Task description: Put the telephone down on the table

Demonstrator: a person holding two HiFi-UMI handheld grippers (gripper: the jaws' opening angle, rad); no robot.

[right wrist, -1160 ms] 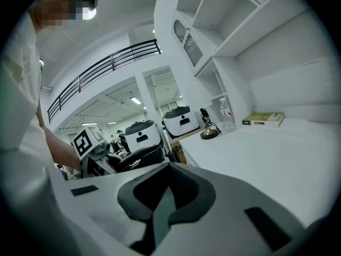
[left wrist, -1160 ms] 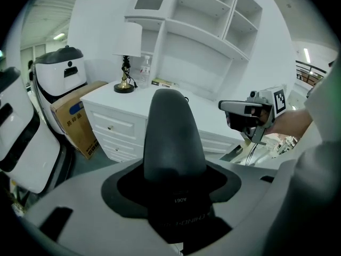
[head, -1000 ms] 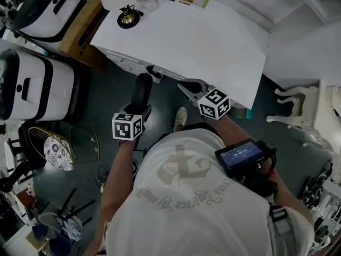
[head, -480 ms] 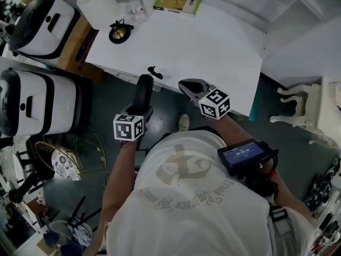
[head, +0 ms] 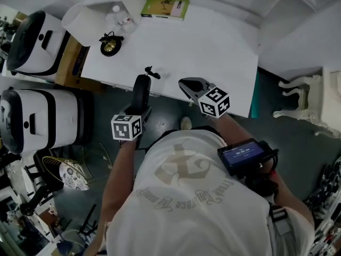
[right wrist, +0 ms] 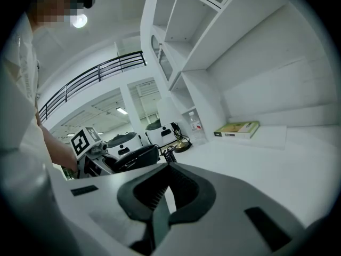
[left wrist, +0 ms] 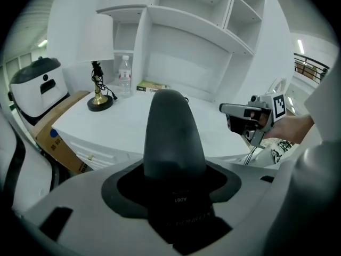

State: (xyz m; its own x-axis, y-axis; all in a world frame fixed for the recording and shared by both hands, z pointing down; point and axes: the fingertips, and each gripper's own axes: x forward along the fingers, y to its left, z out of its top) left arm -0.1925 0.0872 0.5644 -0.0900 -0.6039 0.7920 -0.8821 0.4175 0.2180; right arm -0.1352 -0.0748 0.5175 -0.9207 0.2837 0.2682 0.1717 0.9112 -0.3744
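The black telephone handset sticks forward out of my left gripper, which is shut on its lower end. Its far end, with a short curly cord, reaches over the front edge of the white table. In the left gripper view the handset fills the middle and hides the jaws' inner faces. My right gripper hovers at the table's edge, just right of the handset, shut and empty. In the right gripper view the ribbed pads meet, and the handset shows at left.
On the table's far side stand a brass lamp base with a white shade, a small bottle and a green book. White machines and a cardboard box stand left; a white chair stands right.
The person has stepped closer to the table. The handset's far end now reaches over the front edge. Both grippers keep their grip and spacing.
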